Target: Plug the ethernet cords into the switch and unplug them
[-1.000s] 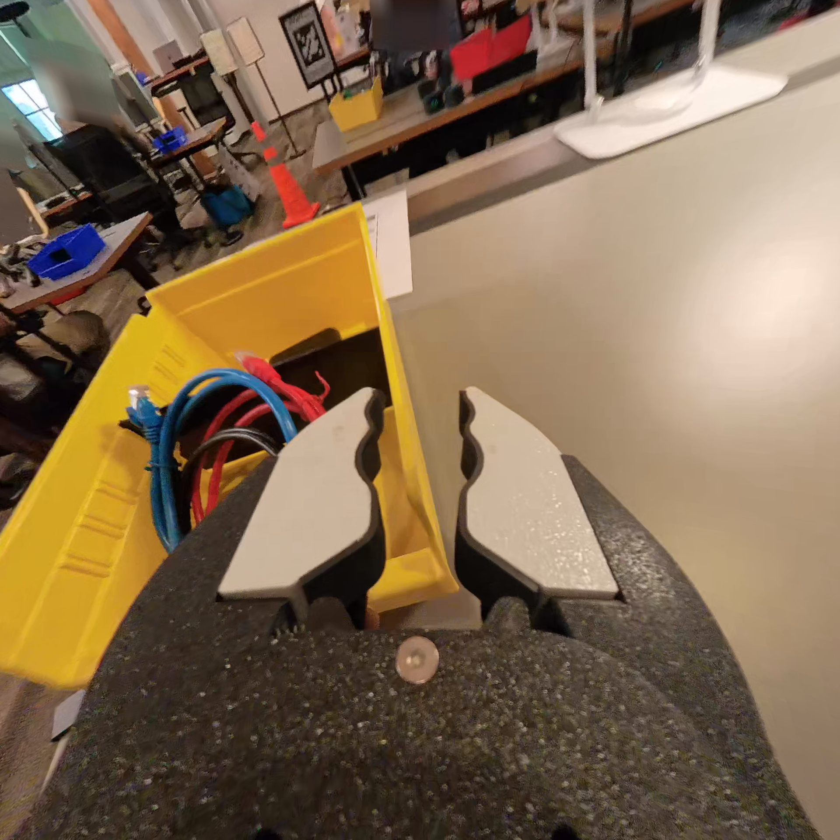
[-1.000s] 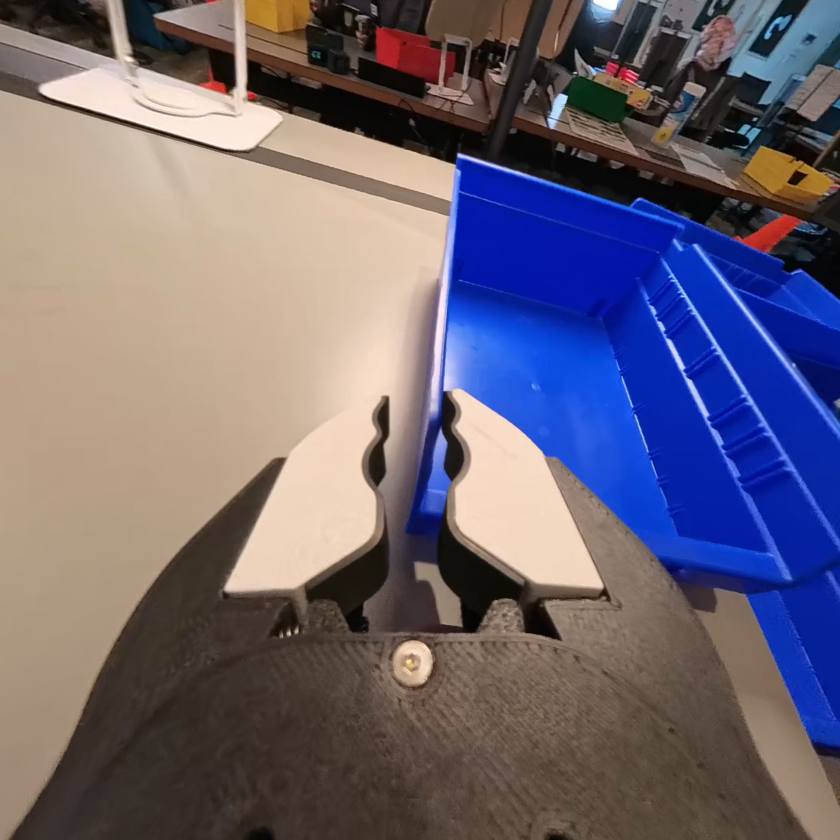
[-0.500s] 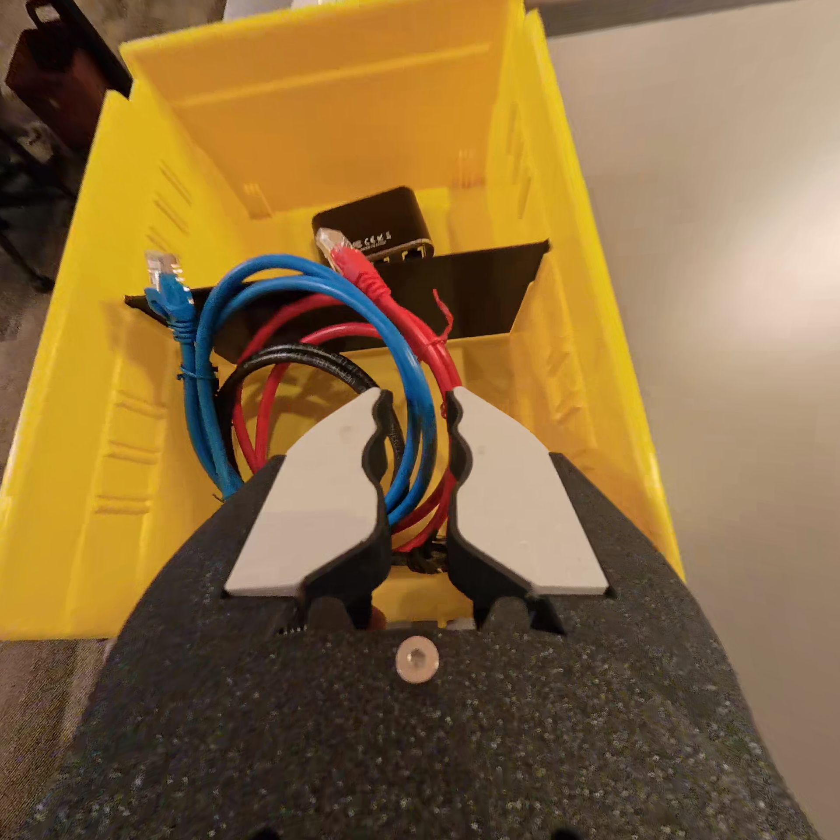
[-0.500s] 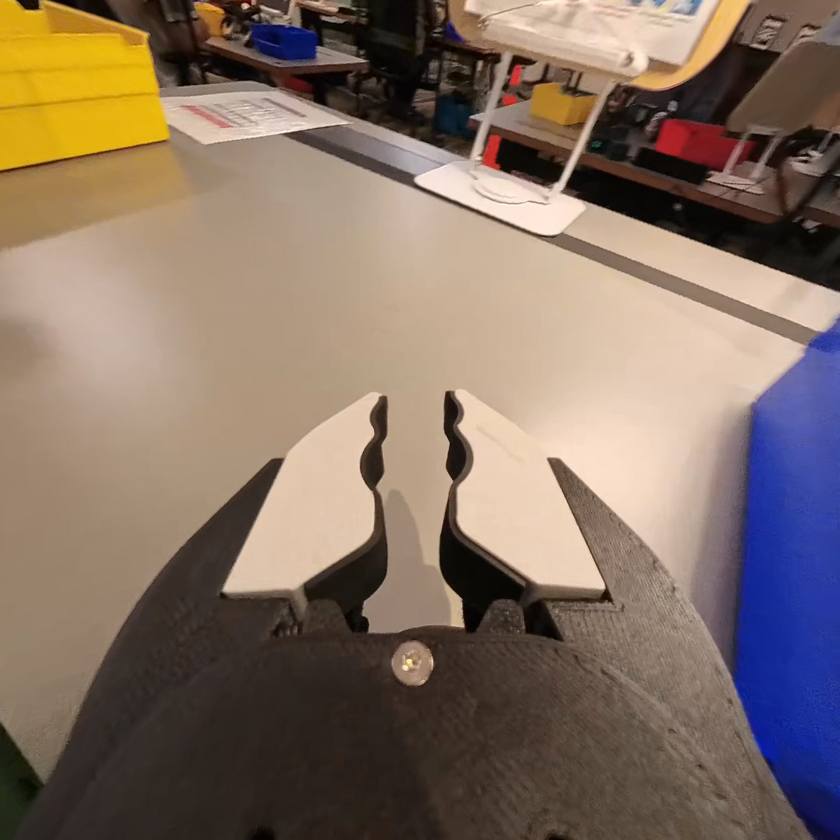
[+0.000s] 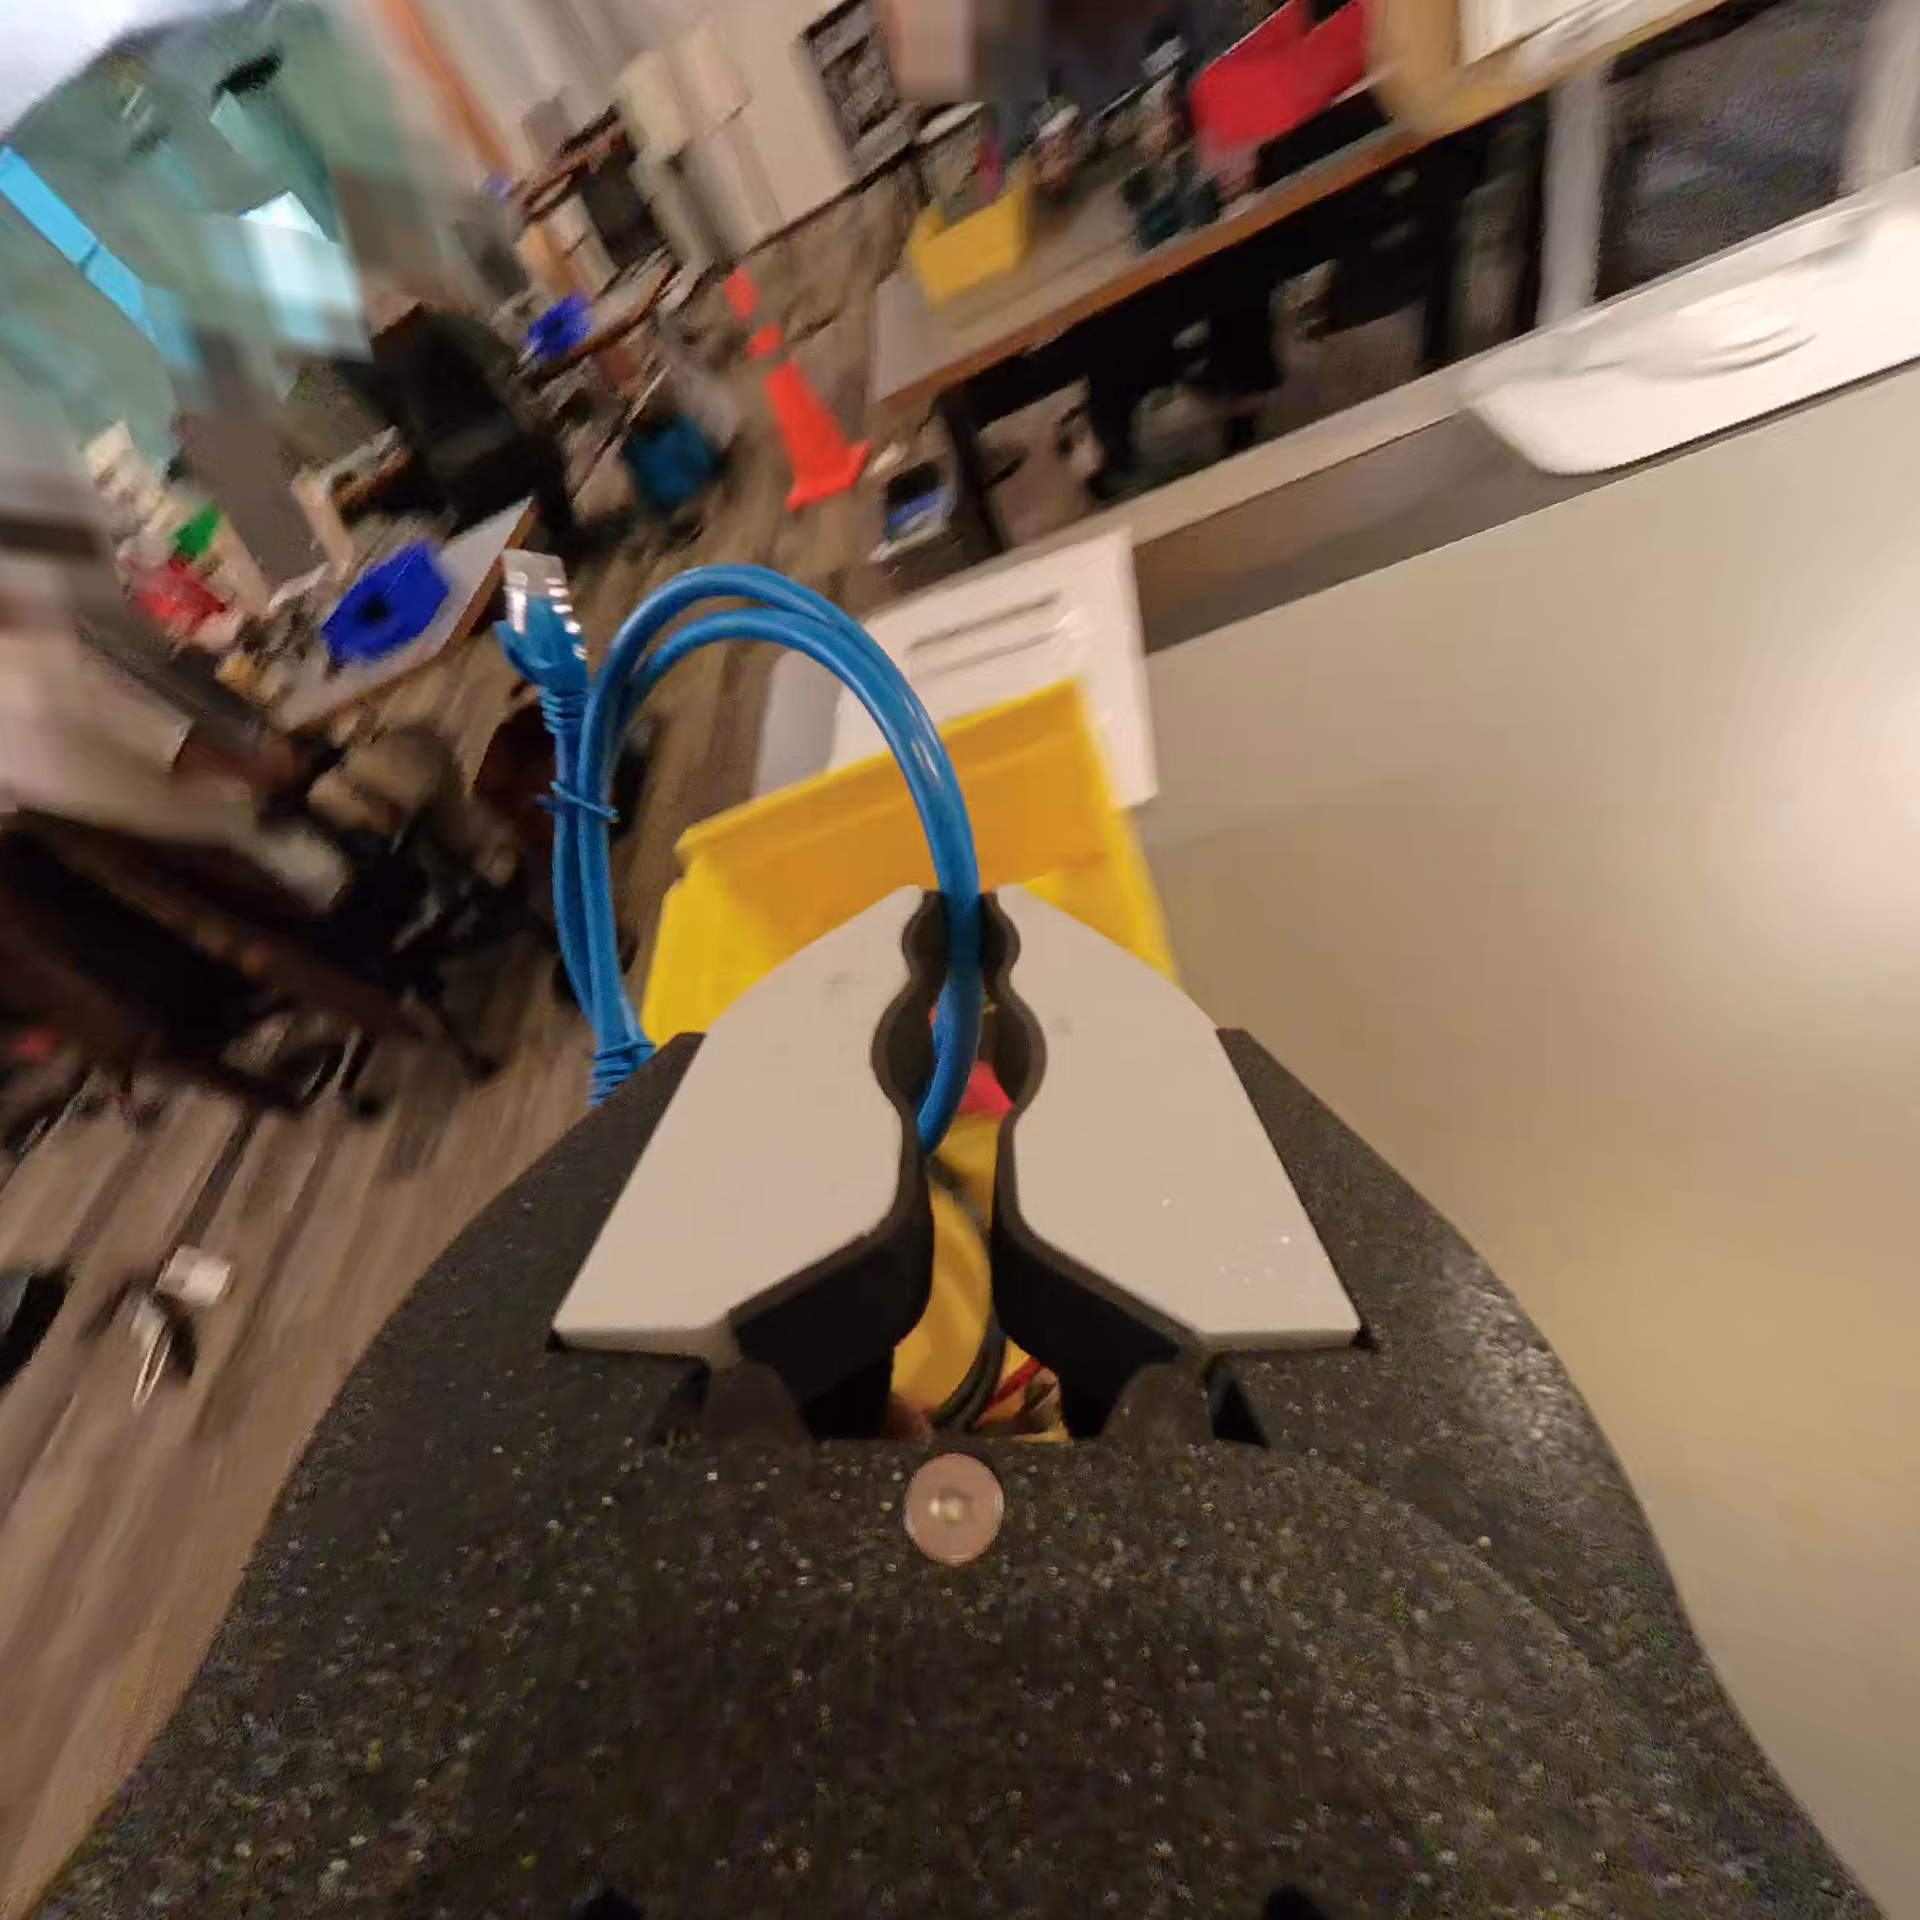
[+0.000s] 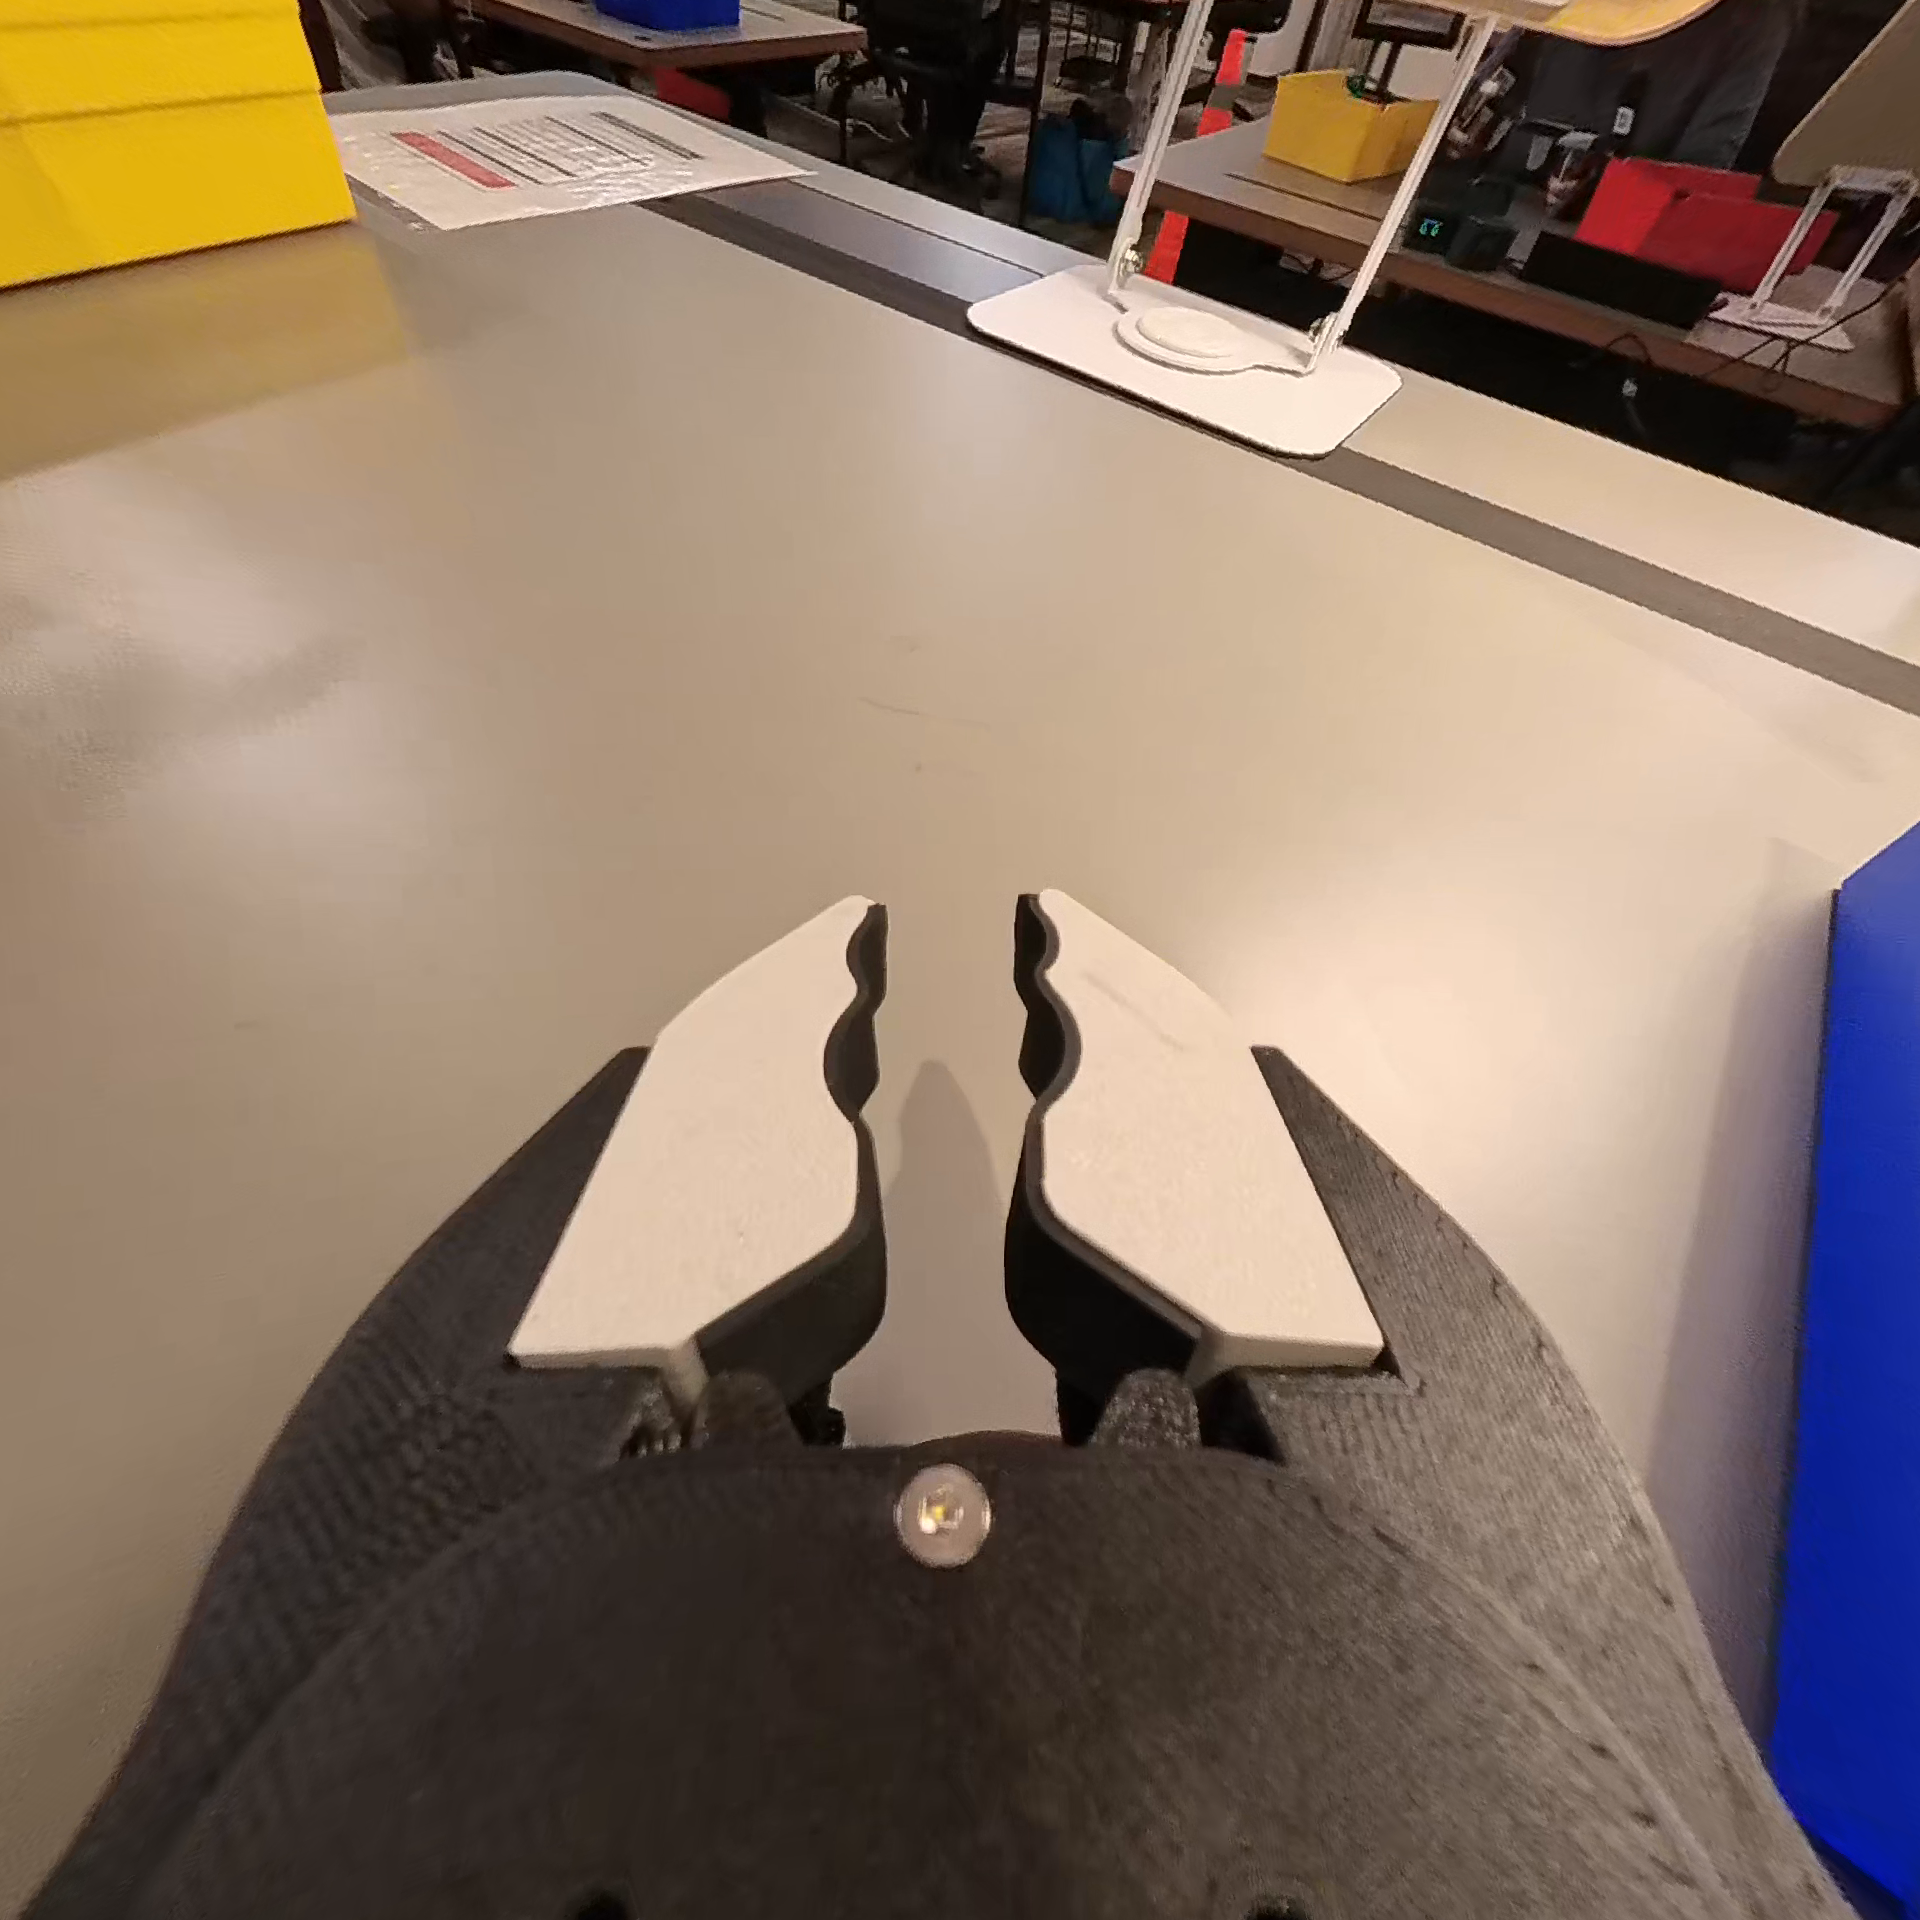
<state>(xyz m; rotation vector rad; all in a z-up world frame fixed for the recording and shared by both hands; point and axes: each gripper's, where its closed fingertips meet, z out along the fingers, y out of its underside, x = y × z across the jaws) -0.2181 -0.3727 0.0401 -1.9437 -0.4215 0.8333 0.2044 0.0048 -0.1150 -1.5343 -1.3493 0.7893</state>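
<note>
My left gripper is shut on a coiled blue ethernet cord and holds it lifted above the yellow bin. The cord's clear plug points up at the left. Bits of red and black cord show in the bin below the jaws. The switch is hidden. My right gripper is open and empty, low over the bare grey table. The yellow bin's corner also shows in the right wrist view at the far left.
A blue bin stands close at the right gripper's right. A white stand base sits at the table's far edge. A printed sheet lies beside the yellow bin. Other tables, bins and an orange cone are beyond. Left tips to right tips: about 60 cm.
My left gripper has closed on the blue cord and lifted it out of the yellow bin, tilting up. The right gripper has barely moved over the table.
</note>
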